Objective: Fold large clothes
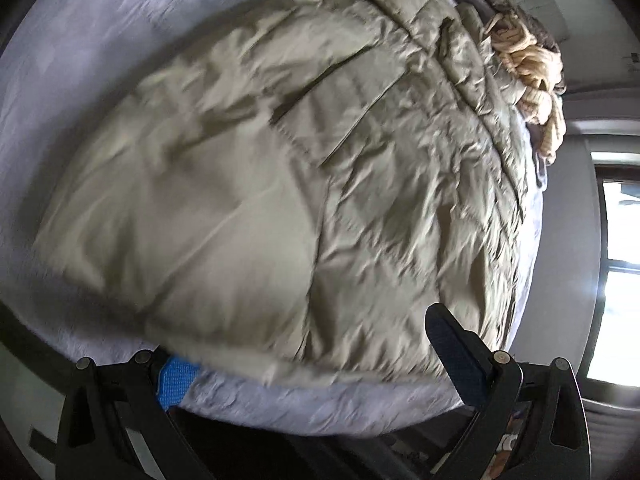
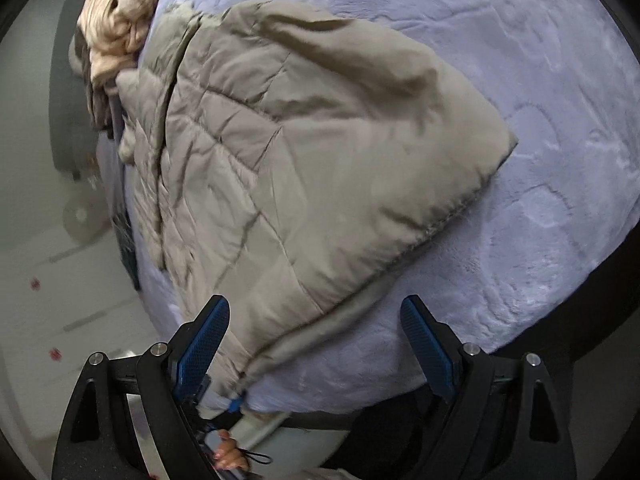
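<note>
Khaki quilted jacket (image 1: 280, 168) lies spread across a pale lavender plush blanket (image 1: 80, 60), which covers the whole work surface. In the left wrist view the garment fills most of the frame; its fabric is heavily creased, with a slanted pocket opening in the upper middle. Motion blur softens the near hem.

Left gripper (image 1: 316, 360) — fingers spread wide apart, nothing between them. The left pad (image 1: 178, 376) shows blue and sits at the jacket's near edge, partly hidden by the hem; whether it touches the cloth I cannot tell. The other finger stands dark over the right part of the hem.

Right gripper (image 2: 316, 340) — also spread apart, not clamped on anything. Its left pad (image 2: 202, 344) lies just beside the jacket's lower corner, where the quilted edge runs down toward the camera; the right pad is over bare blanket, well apart from the cloth.

In the right wrist view the jacket looks folded over itself: a smooth upper layer ends in a corner pointing right, over quilted panels beneath.

At the far end of the blanket, touching the jacket's collar end, sits a heap of cream knitted clothes (image 2: 116, 28) on darker items. A bright window (image 1: 618, 280) shows at the left view's right edge.
</note>
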`<state>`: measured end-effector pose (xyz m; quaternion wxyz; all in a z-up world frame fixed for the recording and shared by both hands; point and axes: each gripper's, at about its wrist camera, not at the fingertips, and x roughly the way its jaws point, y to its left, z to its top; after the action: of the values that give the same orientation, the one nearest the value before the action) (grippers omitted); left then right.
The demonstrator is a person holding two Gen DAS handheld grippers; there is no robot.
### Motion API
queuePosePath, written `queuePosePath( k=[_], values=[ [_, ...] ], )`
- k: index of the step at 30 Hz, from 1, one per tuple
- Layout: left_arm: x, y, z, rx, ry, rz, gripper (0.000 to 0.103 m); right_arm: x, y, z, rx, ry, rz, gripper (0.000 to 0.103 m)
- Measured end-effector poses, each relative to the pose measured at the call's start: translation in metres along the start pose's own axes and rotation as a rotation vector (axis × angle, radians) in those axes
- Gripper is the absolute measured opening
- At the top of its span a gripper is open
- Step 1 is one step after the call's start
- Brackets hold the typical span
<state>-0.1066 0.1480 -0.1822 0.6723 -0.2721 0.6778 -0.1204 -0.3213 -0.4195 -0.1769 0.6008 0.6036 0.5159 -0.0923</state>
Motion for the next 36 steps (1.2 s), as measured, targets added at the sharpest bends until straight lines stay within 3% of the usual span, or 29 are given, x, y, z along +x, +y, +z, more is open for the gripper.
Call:
queuePosePath(
  k=[1,3,5,7,9,10,13,23,30,36],
  values=[
    [0.001,-0.003,0.003,0.004,-0.004,-0.006,0.100,0.001,-0.001,0.002,0.016,-0.012,0.020,0.090],
    [0.003,-0.009,0.007,0.020,-0.007,-0.012,0.079,0.003,-0.001,0.005,0.043,-0.029,0.063,0.090],
    [0.004,-0.013,0.011,0.031,-0.002,-0.016,0.046,0.005,-0.002,0.009,0.070,-0.039,0.086,0.090],
    [0.003,-0.016,0.015,0.050,0.001,-0.028,0.027,0.006,-0.003,0.010,0.100,-0.049,0.103,0.088],
    [-0.003,-0.021,0.015,0.082,-0.020,-0.029,0.027,0.007,-0.003,0.009,0.117,-0.049,0.119,0.076],
    [-0.007,-0.023,0.016,0.103,-0.031,-0.030,0.018,0.008,-0.002,0.008,0.120,-0.045,0.122,0.063],
    [-0.018,-0.029,0.017,0.145,-0.048,-0.038,0.018,0.009,0.002,0.008,0.099,-0.039,0.080,0.012],
    [-0.067,-0.062,0.032,0.292,-0.152,-0.065,0.018,-0.012,0.048,0.004,-0.100,-0.126,0.026,0.008],
    [-0.091,-0.102,0.055,0.361,-0.253,-0.057,0.018,-0.030,0.116,0.015,-0.328,-0.189,-0.020,0.007],
    [-0.110,-0.145,0.093,0.378,-0.352,-0.042,0.018,-0.040,0.183,0.047,-0.482,-0.204,-0.013,0.007]
  ],
)
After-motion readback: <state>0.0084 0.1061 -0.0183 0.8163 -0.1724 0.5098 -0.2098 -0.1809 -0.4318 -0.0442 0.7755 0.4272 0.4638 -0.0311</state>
